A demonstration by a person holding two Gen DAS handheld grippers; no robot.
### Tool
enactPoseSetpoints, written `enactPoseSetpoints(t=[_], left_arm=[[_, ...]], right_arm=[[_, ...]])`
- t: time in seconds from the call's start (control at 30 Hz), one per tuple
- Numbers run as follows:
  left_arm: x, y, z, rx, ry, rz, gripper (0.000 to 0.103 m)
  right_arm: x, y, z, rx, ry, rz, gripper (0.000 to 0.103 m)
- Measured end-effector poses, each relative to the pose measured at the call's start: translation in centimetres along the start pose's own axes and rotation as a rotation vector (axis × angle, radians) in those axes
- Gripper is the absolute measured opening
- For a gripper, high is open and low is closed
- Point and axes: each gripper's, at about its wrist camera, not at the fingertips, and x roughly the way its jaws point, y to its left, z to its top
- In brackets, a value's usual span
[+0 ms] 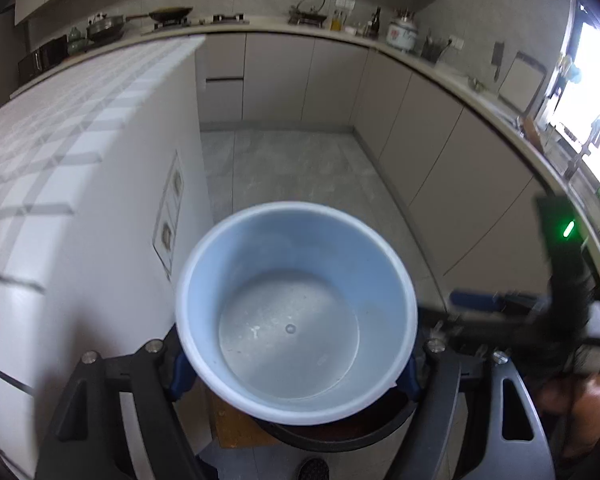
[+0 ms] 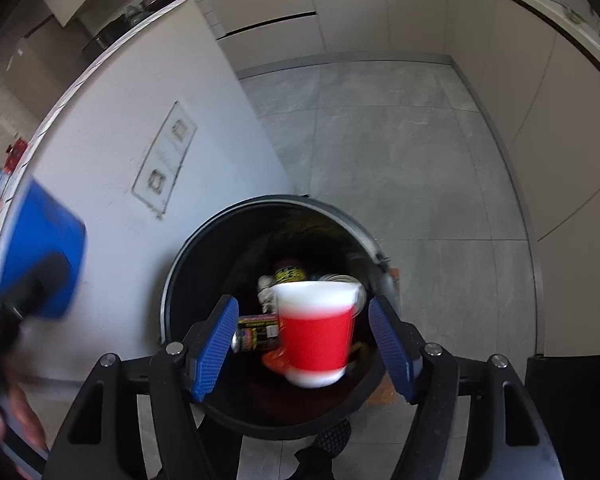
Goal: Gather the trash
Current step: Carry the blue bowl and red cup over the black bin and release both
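With right hand-held gripper [image 2: 302, 344] open and cup [image 2: 317, 334] free over bin [image 2: 172, 280], keep left hand-held gripper [image 1: 296, 372] clamped on bowl [image 1: 296, 304], centred above opening.

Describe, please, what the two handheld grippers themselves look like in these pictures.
Both are alike: the left gripper and the right gripper have black angular frames with slotted cut-outs and round silver bolts at the pivots. Each finger carries a blue pad with a ribbed surface. A black housing on the right unit shows a small green light.
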Motion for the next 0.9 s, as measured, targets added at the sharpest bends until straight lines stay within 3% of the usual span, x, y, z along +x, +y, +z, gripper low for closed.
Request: enactPoseSetpoints(t=[0.3, 0.63, 0.7, 0.77, 0.83, 0.9], left_arm=[[5.2, -1.9, -4.1, -0.026, 0.132, 0.013, 0.078], [5.1, -4.7, -2.5, -0.002, 0.091, 0.003, 0.079], [5.7, -4.7, -2.5, -0.002, 0.091, 0.013, 0.097], [6.8, -4.3, -2.4, 0.006, 0.136, 0.059, 0.103], [6.6, -4.1, -2.5, 0.000, 0.154, 0.047, 0.103], [6.2, -4.0, -2.3, 0.003, 0.152, 0.059, 0.103]], right_arm=[[-1.0, -1.7, 0.1, 0.013, -0.025, -0.014, 0.070], [-1.6, -2.6, 0.3, 0.021, -0.042, -0.027, 0.070], [-1.6, -2.6, 0.5, 0.018, -0.048, -0.025, 0.071], [-1.0, -2.7, 0.7, 0.016, -0.041, -0.058, 0.094], [-0.3, -3.0, 0.8, 0.024, -0.013, -0.102, 0.103], [-0.4, -3.4, 0.7, 0.036, -0.025, -0.108, 0.103]])
